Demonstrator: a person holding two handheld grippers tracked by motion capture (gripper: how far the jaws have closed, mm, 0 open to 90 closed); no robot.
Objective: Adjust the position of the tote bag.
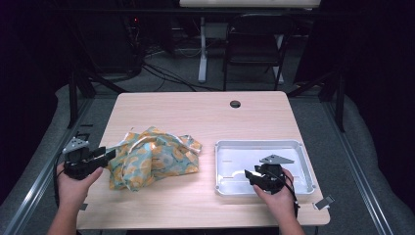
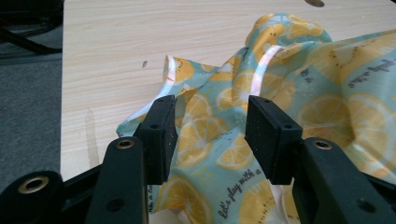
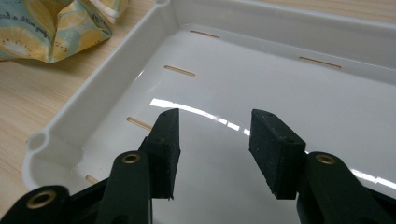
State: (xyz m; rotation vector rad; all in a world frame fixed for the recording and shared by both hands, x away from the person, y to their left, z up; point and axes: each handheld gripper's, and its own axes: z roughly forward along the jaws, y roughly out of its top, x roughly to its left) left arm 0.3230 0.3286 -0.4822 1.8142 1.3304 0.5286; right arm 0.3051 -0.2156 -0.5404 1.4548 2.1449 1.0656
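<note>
Cloth: crumpled at the table's near left
Left gripper: jaws held wide, cloth edge seen between them, ungripped
Right gripper: jaws held wide above the white tray, nothing held

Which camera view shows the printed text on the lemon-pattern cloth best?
The left gripper view: the cloth is close, so its lettering shows. The high view shows the whole crumpled cloth beside the tray, too small to read. The right gripper view catches one corner.
</note>
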